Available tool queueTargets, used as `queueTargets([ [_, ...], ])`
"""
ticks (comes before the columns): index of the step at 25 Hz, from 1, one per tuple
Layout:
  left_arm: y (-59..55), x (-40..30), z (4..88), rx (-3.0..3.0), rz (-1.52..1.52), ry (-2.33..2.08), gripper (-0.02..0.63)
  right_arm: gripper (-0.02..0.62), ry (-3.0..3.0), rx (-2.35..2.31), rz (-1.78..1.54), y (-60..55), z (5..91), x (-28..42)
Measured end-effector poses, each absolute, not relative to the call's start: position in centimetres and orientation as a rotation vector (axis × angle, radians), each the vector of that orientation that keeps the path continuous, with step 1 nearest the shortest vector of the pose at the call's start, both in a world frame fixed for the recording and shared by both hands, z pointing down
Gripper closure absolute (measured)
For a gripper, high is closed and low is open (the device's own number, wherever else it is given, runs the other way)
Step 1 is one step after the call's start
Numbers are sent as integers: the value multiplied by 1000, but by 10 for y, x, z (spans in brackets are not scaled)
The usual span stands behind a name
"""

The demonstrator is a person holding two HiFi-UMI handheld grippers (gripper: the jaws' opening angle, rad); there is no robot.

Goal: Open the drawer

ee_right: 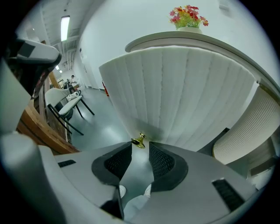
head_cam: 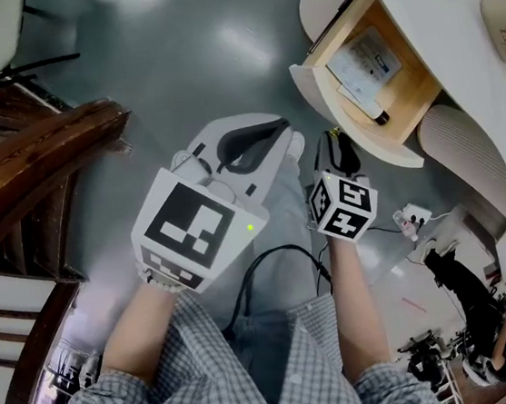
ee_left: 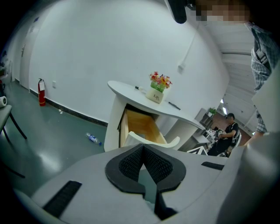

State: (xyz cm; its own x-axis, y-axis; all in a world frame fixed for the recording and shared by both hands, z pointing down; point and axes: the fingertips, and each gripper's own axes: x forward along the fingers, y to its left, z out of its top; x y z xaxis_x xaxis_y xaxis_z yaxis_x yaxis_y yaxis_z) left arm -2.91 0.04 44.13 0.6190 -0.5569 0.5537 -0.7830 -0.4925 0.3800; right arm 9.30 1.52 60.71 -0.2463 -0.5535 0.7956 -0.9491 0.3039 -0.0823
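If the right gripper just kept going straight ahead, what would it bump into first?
Probably the small brass knob on the ribbed white drawer front: it sits just ahead of the right gripper, in line with its open gap.

Cool, even indoor light fills every view. The glossy grey floor (head_cam: 217, 55) shows soft white glare patches in the head view. A ceiling strip light (ee_right: 65, 22) glows at the upper left of the right gripper view. Both gripper views bend strongly and have black corners. The nearest fingers (ee_left: 129, 164) look soft, and a dim shadow surrounds the brass knob (ee_right: 139, 141).
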Motion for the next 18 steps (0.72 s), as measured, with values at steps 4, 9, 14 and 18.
queueTargets([
  [4,-2,-29,439,2231,491,-1041,601,515,-1918,1327,753,17,599,94],
  [9,-10,-24,434,2225,509,-1036,601,581,-1918,1331,720,15,586,105],
  [14,-11,-21,421,2252,526,-1016,601,586,-1937,1296,715,19,571,105],
  [18,-11,-23,404,2268,510,-1010,601,586,-1943,1312,718,23,550,103],
])
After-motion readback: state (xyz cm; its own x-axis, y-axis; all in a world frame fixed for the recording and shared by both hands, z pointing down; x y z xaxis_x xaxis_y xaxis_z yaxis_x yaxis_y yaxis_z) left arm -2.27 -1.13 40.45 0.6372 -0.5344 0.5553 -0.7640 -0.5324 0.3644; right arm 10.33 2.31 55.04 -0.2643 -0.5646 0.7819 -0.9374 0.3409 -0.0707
